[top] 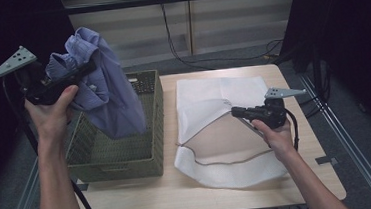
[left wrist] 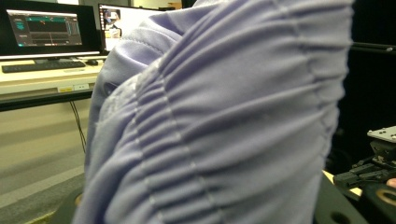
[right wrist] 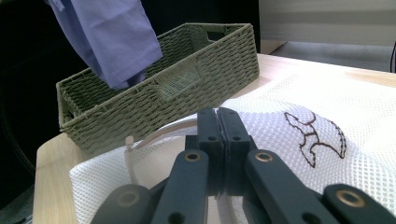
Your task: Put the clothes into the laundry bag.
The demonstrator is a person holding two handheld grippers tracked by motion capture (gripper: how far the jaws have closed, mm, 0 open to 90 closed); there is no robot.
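Observation:
A lavender shirt (top: 107, 90) hangs bunched from my left gripper (top: 86, 68), which is raised at the left and shut on its upper folds. The shirt's lower end dangles above the green wicker basket (top: 128, 161). In the left gripper view the pleated shirt (left wrist: 224, 121) covers the jaws. A white mesh laundry bag (top: 223, 94) lies flat on the table to the right of the basket. My right gripper (top: 234, 112) is shut on the bag's mouth edge, holding the top layer slightly up. In the right gripper view its jaws (right wrist: 218, 126) meet on the mesh bag (right wrist: 355, 112).
The basket (right wrist: 159, 93) stands on the left half of the wooden table (top: 200, 191). A desk with monitors (left wrist: 46, 28) and a keyboard stands beyond the shirt. Cables run across the floor behind the table. Metal rails flank the table on both sides.

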